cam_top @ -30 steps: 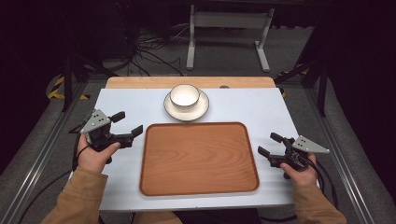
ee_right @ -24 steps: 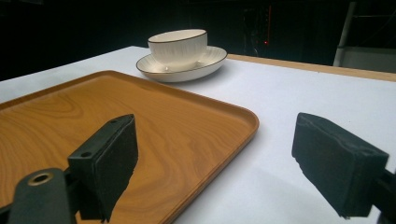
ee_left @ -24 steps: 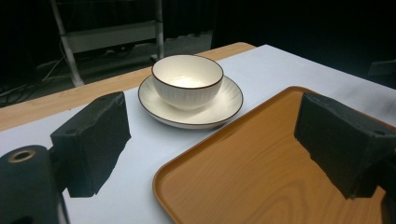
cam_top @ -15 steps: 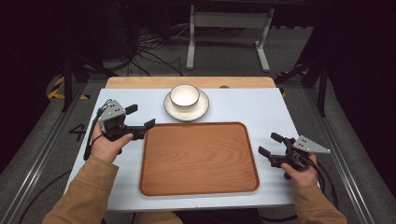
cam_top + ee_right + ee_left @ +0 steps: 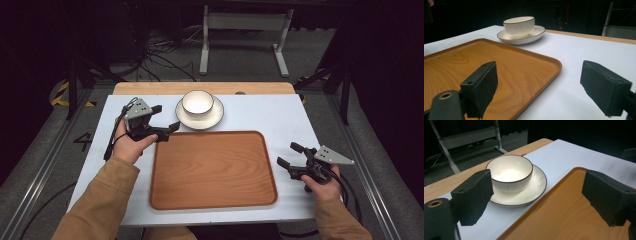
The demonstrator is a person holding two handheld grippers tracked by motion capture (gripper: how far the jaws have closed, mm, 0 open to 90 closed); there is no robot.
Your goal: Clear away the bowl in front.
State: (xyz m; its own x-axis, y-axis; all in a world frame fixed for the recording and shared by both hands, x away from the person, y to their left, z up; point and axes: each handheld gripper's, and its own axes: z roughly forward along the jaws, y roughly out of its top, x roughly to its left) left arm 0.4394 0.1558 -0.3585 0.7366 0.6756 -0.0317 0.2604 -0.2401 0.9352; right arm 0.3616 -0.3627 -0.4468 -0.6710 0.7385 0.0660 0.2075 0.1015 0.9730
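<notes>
Left gripper (image 5: 159, 122) slid up toward the bowl (image 5: 197, 102) on its saucer (image 5: 212, 119) at the desk's far side, jaws wide apart. Right gripper (image 5: 290, 155) too. Looks fragile, slick; I'd pinch the rim.

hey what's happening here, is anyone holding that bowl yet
Not yet. A person sits at the table with a two-jaw gripper in each hand. The left gripper is open and raised near the tray's far left corner, pointing toward the white bowl, which sits on a saucer just beyond the wooden tray. The right gripper is open too, off the tray's right edge. Neither gripper touches anything, and nothing lies on the tray.
</notes>
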